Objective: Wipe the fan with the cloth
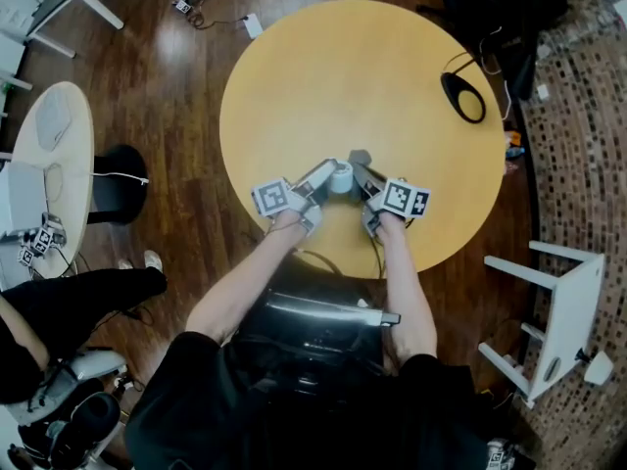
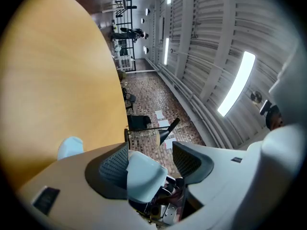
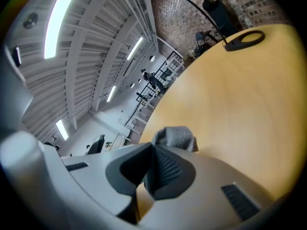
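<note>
A small pale-blue fan [image 1: 340, 176] is held over the near part of the round yellow table [image 1: 372, 67], between my two grippers. My left gripper [image 1: 328, 179] is shut on the fan [image 2: 143, 174]; its body lies against the left pad and sticks out between the jaws [image 2: 149, 159]. A second pale-blue part of the fan [image 2: 70, 146] shows beyond the left jaw. My right gripper [image 1: 361, 176] is shut on a grey cloth [image 1: 360, 158]. In the right gripper view the cloth [image 3: 175, 137] bunches out past the closed tips [image 3: 154, 164], right beside the fan.
A black ring-shaped stand [image 1: 462, 96] lies at the table's far right, also seen in the right gripper view [image 3: 244, 38]. A white stool [image 1: 554, 316] stands on the floor at right. A small white table [image 1: 49, 155] and a seated person's leg [image 1: 78, 302] are at left.
</note>
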Action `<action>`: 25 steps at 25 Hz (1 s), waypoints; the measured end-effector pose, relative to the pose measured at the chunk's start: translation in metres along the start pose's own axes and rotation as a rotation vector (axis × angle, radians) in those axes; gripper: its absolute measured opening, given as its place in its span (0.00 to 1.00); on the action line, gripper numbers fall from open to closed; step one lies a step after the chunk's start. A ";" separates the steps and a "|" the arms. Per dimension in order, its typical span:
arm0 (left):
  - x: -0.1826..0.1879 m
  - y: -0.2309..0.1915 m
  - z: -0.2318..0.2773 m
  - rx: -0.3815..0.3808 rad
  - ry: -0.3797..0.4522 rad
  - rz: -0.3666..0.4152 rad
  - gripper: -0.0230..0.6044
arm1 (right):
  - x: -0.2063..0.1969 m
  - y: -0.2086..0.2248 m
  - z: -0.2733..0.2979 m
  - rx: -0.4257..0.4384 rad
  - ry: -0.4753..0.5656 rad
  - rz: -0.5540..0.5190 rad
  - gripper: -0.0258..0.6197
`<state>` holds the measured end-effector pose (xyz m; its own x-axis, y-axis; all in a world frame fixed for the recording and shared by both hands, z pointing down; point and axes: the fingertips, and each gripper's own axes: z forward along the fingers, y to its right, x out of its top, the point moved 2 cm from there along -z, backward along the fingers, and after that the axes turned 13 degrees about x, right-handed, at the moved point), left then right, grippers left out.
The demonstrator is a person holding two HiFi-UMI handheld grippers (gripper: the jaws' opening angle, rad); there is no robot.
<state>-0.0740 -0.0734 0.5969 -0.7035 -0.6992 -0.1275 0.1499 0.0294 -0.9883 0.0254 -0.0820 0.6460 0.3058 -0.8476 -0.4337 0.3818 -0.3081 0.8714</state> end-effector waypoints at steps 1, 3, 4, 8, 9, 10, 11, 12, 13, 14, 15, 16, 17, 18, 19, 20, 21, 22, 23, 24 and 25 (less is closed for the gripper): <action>0.003 -0.004 -0.004 0.016 0.012 -0.011 0.47 | 0.004 -0.003 -0.002 -0.020 0.025 -0.016 0.08; 0.011 -0.009 -0.009 0.039 0.043 -0.020 0.47 | 0.013 -0.018 -0.019 -0.044 0.106 -0.067 0.08; 0.014 -0.009 -0.009 0.043 0.054 -0.024 0.47 | 0.016 -0.036 -0.031 -0.025 0.151 -0.118 0.08; 0.019 -0.006 0.003 0.039 0.055 -0.054 0.47 | 0.001 -0.107 -0.036 0.063 0.091 -0.437 0.08; 0.018 -0.005 0.006 0.034 0.056 -0.065 0.47 | -0.011 -0.105 -0.030 0.029 0.025 -0.493 0.08; 0.016 -0.004 0.009 0.031 0.058 -0.073 0.47 | -0.024 -0.098 -0.026 -0.009 -0.037 -0.525 0.08; 0.014 -0.002 0.012 0.029 0.059 -0.077 0.47 | -0.038 -0.087 -0.026 -0.041 -0.097 -0.539 0.08; 0.012 -0.001 0.015 0.029 0.057 -0.076 0.47 | -0.056 -0.073 -0.030 -0.074 -0.164 -0.539 0.08; 0.010 0.001 0.018 0.030 0.054 -0.072 0.47 | -0.074 -0.057 -0.035 -0.115 -0.235 -0.531 0.08; 0.010 0.002 0.020 0.031 0.053 -0.066 0.47 | -0.088 -0.041 -0.041 -0.158 -0.288 -0.510 0.08; 0.011 0.001 0.020 0.032 0.054 -0.061 0.47 | -0.094 -0.028 -0.048 -0.189 -0.300 -0.473 0.08; 0.012 0.000 0.019 0.033 0.058 -0.060 0.47 | -0.091 -0.021 -0.055 -0.194 -0.263 -0.421 0.08; 0.013 -0.001 0.019 0.034 0.060 -0.061 0.47 | -0.078 -0.023 -0.063 -0.161 -0.168 -0.358 0.08; 0.014 -0.001 0.018 0.035 0.060 -0.063 0.47 | -0.057 -0.032 -0.071 -0.095 -0.032 -0.299 0.08; 0.014 -0.002 0.018 0.034 0.061 -0.066 0.47 | -0.034 -0.043 -0.076 -0.027 0.093 -0.267 0.08; 0.014 -0.002 0.017 0.031 0.062 -0.069 0.47 | -0.017 -0.051 -0.076 0.020 0.166 -0.264 0.08; 0.014 -0.002 0.017 0.029 0.064 -0.072 0.47 | -0.007 -0.053 -0.071 0.044 0.182 -0.273 0.08; 0.014 -0.002 0.017 0.025 0.066 -0.075 0.47 | -0.003 -0.049 -0.063 0.052 0.157 -0.279 0.08; 0.013 -0.002 0.018 0.021 0.066 -0.077 0.47 | -0.004 -0.042 -0.054 0.049 0.113 -0.281 0.08; 0.012 -0.001 0.018 0.017 0.066 -0.077 0.47 | -0.006 -0.033 -0.045 0.039 0.068 -0.277 0.08; 0.010 -0.001 0.019 0.014 0.064 -0.077 0.47 | -0.008 -0.023 -0.039 0.032 0.037 -0.262 0.08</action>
<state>-0.0682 -0.0942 0.5980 -0.7560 -0.6521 -0.0565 0.1030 -0.0333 -0.9941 0.0484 -0.0512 0.6200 0.2319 -0.7207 -0.6533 0.4246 -0.5292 0.7346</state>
